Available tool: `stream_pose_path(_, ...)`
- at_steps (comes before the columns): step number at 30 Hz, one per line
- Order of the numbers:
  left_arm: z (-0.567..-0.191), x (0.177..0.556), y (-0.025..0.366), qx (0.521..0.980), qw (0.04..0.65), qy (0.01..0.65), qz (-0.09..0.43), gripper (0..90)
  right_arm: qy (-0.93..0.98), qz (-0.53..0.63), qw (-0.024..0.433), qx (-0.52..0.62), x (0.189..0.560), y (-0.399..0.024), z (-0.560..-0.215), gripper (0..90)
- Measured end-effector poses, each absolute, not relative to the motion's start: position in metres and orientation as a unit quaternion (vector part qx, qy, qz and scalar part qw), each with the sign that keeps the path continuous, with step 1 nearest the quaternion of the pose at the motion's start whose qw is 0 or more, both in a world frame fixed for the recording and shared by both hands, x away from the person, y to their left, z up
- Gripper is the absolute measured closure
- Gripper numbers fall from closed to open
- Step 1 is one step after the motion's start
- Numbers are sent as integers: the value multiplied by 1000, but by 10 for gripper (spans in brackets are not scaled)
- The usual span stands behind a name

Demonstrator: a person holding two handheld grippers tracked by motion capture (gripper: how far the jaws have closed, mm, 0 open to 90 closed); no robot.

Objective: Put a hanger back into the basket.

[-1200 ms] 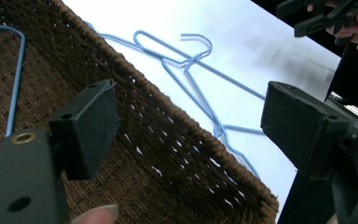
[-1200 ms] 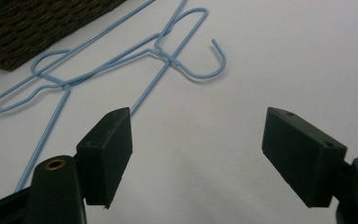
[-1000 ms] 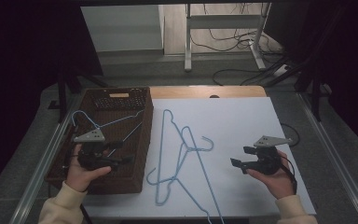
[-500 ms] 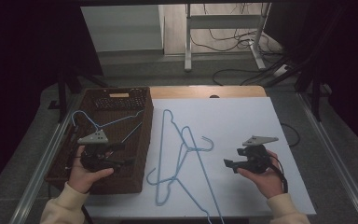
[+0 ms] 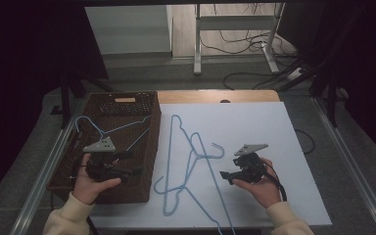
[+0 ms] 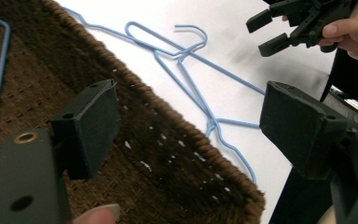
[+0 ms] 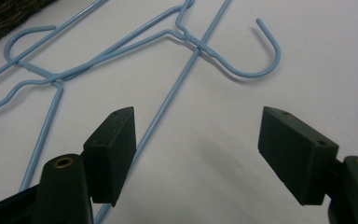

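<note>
A dark brown woven basket [image 5: 149,142] is seen at the left edge of the table, beside the white sheet [image 5: 254,127] that covers the rest of the tabletop. One light blue wire hanger [image 5: 108,130] is laid inside the basket toward its far end, its hook pointing to the basket's far left corner. The left gripper [image 5: 127,164] is held over the near half of the basket by a hand in a cream sleeve; its jaws are spread wide and nothing is gripped between them, as is confirmed in the left gripper view, where only basket weave and the basket's rim are seen between the pads. On the white sheet, just right of the basket's right rim, a tangle of thin light blue wire hangers [image 5: 191,161] is spread from mid-sheet toward the near edge; two hooks can be counted there, though the exact number of hangers in the overlap cannot be told for certain. Each is made of slender blue wire with a twisted neck and a curved hook. The right gripper [image 5: 226,177] is held just right of this tangle, near the near edge of the sheet, with its jaws wide apart and empty; in the right gripper view [image 7: 196,154] a long straight wire is seen running beside one pad, and a hook [image 7: 256,56] lies beyond.
</note>
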State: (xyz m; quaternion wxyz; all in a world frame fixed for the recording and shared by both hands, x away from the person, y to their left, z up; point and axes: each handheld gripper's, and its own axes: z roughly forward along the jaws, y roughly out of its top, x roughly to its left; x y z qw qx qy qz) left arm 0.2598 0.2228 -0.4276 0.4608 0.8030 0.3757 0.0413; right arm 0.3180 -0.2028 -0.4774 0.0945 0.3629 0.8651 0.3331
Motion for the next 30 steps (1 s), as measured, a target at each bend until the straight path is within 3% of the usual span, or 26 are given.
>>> stream_pose_path(7,-429,260,215,808,454,372,38,205,864,346,90,354,318,-195,-475,325)
stream_pose_path(10,-428,259,216,807,455,373,38,205,869,345,84,344,321,-183,-474,384)
stream_pose_path(12,-428,259,216,806,457,374,38,205,874,345,76,334,326,-167,-474,529)
stream_pose_path(13,-428,259,217,805,458,375,38,205,874,345,76,334,326,-167,-474,529)
stream_pose_path(14,-427,259,218,805,458,375,39,205,879,343,64,325,329,-154,-475,651)
stream_pose_path(16,-427,259,219,803,460,377,39,205,885,335,55,318,333,-139,-478,753)
stream_pose_path(21,-426,259,223,801,463,378,40,205,906,296,42,299,344,-98,-491,891)
stream_pose_path(30,-426,258,230,796,468,381,42,206,921,253,44,293,351,-62,-505,898)
